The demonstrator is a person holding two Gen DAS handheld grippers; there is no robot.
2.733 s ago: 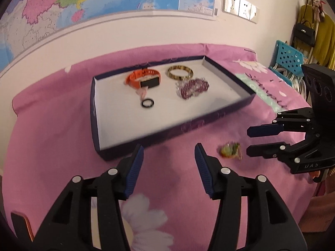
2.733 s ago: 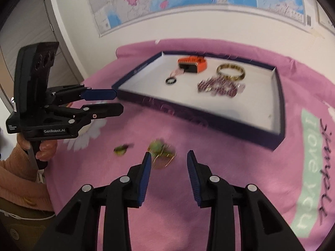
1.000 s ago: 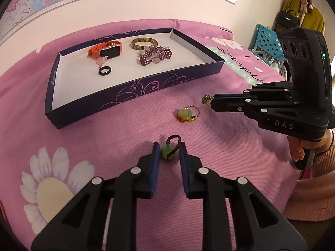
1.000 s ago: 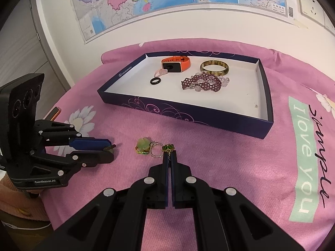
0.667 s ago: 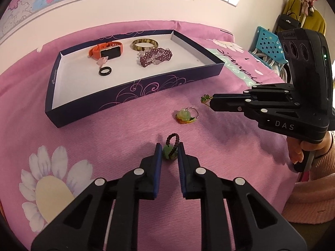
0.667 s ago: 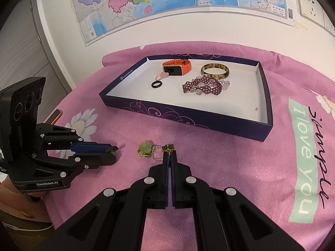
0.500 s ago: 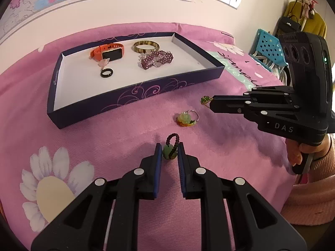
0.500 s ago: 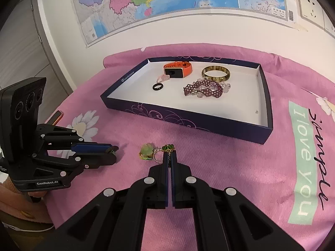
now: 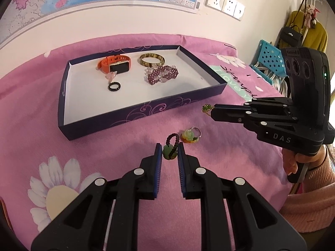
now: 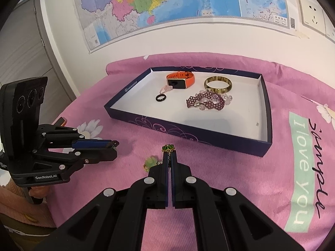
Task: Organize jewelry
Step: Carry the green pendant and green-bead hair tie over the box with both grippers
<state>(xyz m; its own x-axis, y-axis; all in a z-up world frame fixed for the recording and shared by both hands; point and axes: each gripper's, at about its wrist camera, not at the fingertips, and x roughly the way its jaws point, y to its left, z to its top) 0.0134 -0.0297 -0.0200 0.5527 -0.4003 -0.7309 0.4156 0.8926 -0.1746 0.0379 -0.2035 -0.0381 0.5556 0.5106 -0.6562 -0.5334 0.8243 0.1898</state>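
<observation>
My left gripper (image 9: 170,148) is shut on a green bead charm with a dark beaded loop (image 9: 170,149), held above the pink cloth. My right gripper (image 10: 169,155) is shut on a green and gold pendant (image 10: 168,147), which also shows at its tip in the left wrist view (image 9: 206,108). A pale green charm with a ring (image 9: 189,135) lies on the cloth between the grippers. The navy tray (image 9: 134,118) holds an orange watch (image 9: 116,65), a gold bangle (image 9: 152,60), a purple bead bracelet (image 9: 163,75) and a black ring (image 9: 114,86).
The pink flowered cloth (image 10: 230,177) covers the round table. A wall with a map stands behind the tray. A blue perforated basket (image 9: 270,61) and hanging bags stand off the right edge. An orange-edged object (image 10: 61,122) lies at the left table edge.
Both grippers have risen and moved a little toward the tray with their charms held. About 2.7 s ago both were open and empty over the cloth.
</observation>
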